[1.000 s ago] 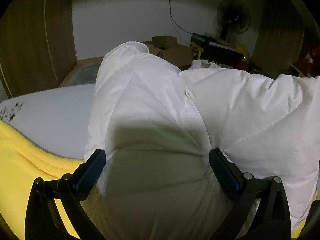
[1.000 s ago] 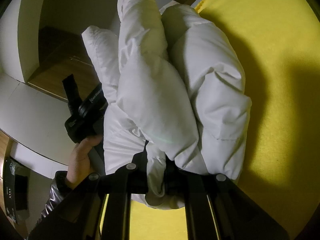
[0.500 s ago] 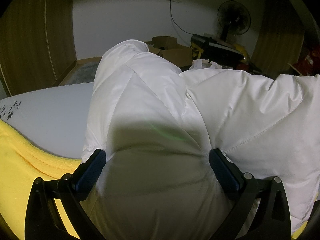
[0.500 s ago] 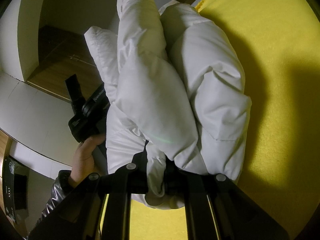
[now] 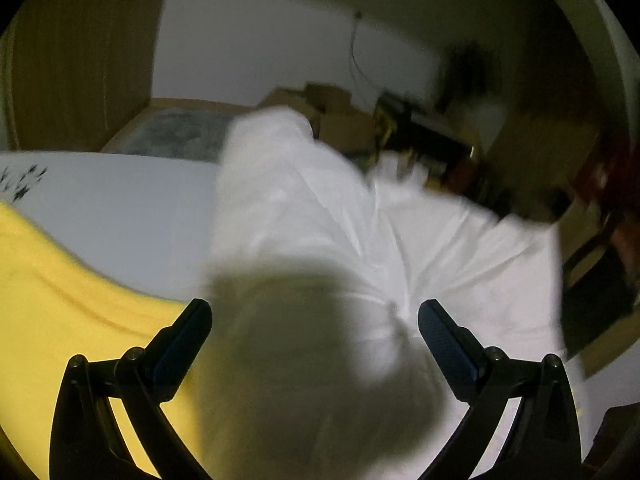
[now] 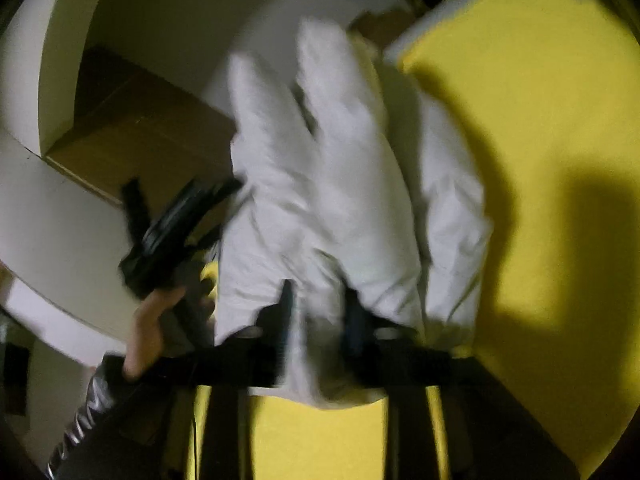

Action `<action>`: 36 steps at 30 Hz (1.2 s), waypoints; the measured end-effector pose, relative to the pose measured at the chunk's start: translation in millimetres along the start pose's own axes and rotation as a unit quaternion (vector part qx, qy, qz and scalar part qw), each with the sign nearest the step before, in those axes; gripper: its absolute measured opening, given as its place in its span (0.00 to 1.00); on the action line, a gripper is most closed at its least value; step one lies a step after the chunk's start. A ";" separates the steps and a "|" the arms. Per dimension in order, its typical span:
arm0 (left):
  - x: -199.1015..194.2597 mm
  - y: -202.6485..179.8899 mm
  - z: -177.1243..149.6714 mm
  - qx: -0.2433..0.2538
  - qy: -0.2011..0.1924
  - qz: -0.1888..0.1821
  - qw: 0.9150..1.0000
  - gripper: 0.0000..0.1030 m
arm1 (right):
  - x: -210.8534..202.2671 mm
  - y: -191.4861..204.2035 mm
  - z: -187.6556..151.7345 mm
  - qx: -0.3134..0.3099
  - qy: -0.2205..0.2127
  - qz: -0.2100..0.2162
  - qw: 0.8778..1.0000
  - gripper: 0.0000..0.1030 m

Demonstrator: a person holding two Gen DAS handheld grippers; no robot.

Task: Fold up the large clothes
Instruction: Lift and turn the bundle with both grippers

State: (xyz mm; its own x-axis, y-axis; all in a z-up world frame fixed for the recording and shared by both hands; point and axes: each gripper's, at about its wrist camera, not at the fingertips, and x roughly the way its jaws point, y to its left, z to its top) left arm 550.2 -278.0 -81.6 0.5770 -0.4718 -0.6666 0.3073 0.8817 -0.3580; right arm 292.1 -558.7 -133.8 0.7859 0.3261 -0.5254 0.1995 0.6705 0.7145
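White padded jacket (image 6: 344,184) is lying bundled on the yellow blanket (image 6: 540,128), long axis running straight ahead of the right gripper (image 6: 316,312), whose jaws have just been opening, a fold between them. Left gripper (image 5: 314,326) is spread wide, straddling the near end. Cardboard boxes (image 5: 340,120) are standing behind, clear.
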 end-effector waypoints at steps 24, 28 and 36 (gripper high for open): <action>-91.2 50.1 -4.7 -0.021 0.014 0.017 1.000 1.00 | 135.6 3.0 59.5 0.037 0.067 -0.045 0.996 0.00; -115.2 58.0 -12.5 -0.017 0.010 0.010 1.000 1.00 | 136.2 10.1 61.2 0.032 0.077 -0.054 0.995 0.00; -130.6 66.9 -7.9 -0.030 -0.001 0.011 0.999 1.00 | 113.1 79.3 81.2 -0.048 0.004 -0.087 0.995 0.02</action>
State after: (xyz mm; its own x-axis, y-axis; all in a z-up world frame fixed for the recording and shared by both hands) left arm 489.4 -157.4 -23.6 0.5853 -0.4515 -0.6734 0.2478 0.8905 -0.3816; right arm 444.3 -522.8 -99.1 0.7395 0.2053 -0.6411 0.2750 0.7771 0.5661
